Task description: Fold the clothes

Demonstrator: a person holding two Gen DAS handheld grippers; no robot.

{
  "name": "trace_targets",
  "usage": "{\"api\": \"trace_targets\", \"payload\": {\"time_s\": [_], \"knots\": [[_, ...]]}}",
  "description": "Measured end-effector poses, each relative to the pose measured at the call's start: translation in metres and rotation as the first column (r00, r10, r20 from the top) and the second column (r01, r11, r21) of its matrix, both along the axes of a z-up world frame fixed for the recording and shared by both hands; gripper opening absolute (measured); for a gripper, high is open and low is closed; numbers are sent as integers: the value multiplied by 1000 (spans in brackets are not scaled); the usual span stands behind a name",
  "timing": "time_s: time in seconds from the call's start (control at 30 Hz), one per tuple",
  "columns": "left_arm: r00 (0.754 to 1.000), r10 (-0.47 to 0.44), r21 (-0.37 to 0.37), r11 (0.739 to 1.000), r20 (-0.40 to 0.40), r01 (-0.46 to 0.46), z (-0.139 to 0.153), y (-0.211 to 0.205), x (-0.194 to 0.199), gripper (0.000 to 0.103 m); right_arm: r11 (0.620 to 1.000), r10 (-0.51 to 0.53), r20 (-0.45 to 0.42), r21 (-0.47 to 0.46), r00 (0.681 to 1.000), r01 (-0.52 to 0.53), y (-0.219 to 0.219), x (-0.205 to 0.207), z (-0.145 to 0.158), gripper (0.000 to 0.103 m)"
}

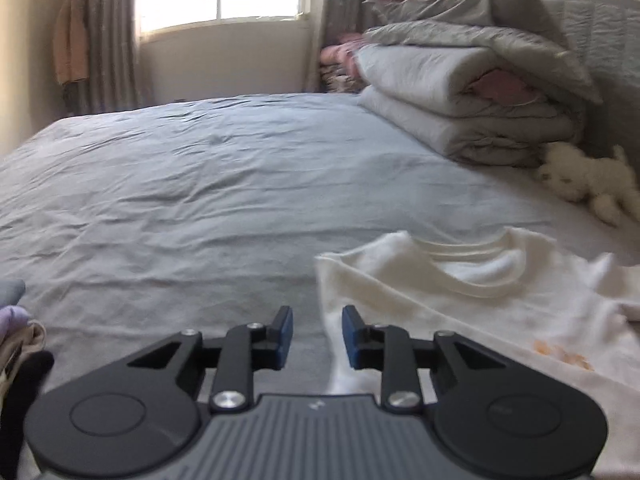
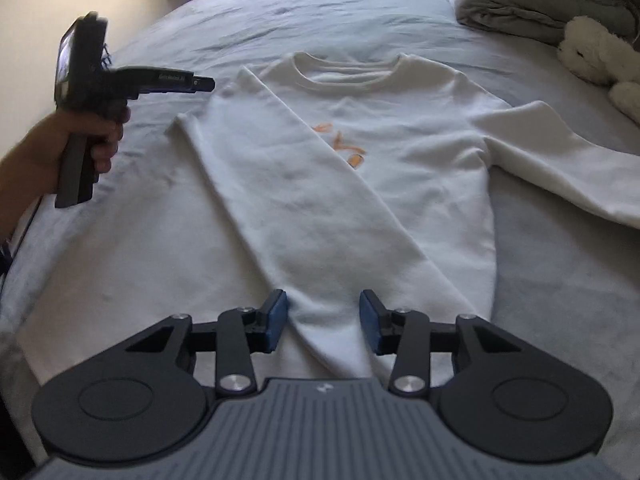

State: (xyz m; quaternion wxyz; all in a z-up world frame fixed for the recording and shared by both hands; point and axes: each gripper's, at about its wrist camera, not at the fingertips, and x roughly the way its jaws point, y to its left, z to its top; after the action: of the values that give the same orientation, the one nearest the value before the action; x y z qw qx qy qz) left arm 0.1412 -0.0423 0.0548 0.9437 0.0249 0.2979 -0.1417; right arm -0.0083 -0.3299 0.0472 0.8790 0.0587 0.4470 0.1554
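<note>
Two grippers are in use, and we hold both with jaws apart, gripping nothing. Nearest to us, the right gripper (image 2: 323, 322) hovers low over the hem end of the cream long-sleeved sweatshirt with an orange chest print (image 2: 360, 184); cloth shows between its blue pads (image 2: 276, 320), but they do not press on it. We judge this position suits taking the lower edge for the next fold.

One sleeve already lies folded diagonally across the sweatshirt body, so the fold appears partly done; the other sleeve extends outward toward the right of the view. The garment lies flat, collar away from us, on the pale grey-blue bed sheet (image 2: 240, 12), which serves as the folding surface.

Beyond the folded sleeve, our left gripper (image 2: 204, 84) is held clear above the sheet beside the shoulder, with nothing between its jaws in its own camera.

Farther back, a white plush toy (image 2: 592, 56) and a stack of folded grey quilts (image 2: 540, 4) sit well apart from the garment.
</note>
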Motion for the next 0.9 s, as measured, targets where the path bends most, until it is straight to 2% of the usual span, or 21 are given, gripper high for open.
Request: {"api": "trace_targets", "payload": {"time_s": [0.03, 0.07, 0.1, 0.17, 0.23, 0.33, 0.43, 0.5, 0.57, 0.67, 0.77, 0.83, 0.9], "knots": [[1000, -20, 5, 1000, -5, 20, -1, -2, -8, 27, 999, -6, 0, 54, 1000, 6, -5, 0, 3, 28], [999, -40, 9, 999, -10, 40, -3, -3, -15, 27, 998, -12, -6, 62, 1000, 12, -7, 0, 3, 21], [998, -60, 13, 998, -15, 60, -4, -5, -23, 27, 999, -18, -16, 46, 1000, 19, -7, 1, 1, 17], [996, -75, 53, 996, -40, 77, -15, -10, -31, 27, 997, -12, -26, -74, 1000, 10, 3, 2, -5, 9], [994, -73, 100, 992, -75, 81, -28, -12, -32, 25, 995, 14, -20, -102, 1000, -16, 8, 0, -3, 12], [994, -57, 80, 995, -88, 64, -26, -6, -32, 25, 996, 7, -8, -84, 1000, -8, -6, -4, 4, 11], [996, -45, 88, 995, -79, 52, -13, -2, -43, 25, 988, -139, 24, -65, 990, 140, -47, 0, 11, 20], [997, -37, 93, 995, -72, 44, -4, 0, -51, 25, 961, -276, 54, -14, 960, 277, -82, 1, 19, 25], [996, -26, 78, 996, -84, 32, 1, 3, -61, 25, 908, -420, 73, 41, 905, 418, -117, -2, 25, 42], [991, -14, 18, 1000, -130, 17, 3, 10, -77, 26, 786, -614, 78, 152, 785, 600, -167, -14, 28, 44], [988, -17, -21, 1000, -152, 14, 1, 14, -87, 30, 631, -770, 79, 243, 633, 737, -204, -30, 29, 49], [986, -9, -38, 999, -165, 3, -3, 15, -87, 31, 521, -852, 98, 273, 515, 809, -226, -42, 32, 49], [983, -12, -68, 998, -182, -1, -5, 17, -86, 31, 436, -899, 118, 292, 421, 851, -244, -54, 35, 50]]}}
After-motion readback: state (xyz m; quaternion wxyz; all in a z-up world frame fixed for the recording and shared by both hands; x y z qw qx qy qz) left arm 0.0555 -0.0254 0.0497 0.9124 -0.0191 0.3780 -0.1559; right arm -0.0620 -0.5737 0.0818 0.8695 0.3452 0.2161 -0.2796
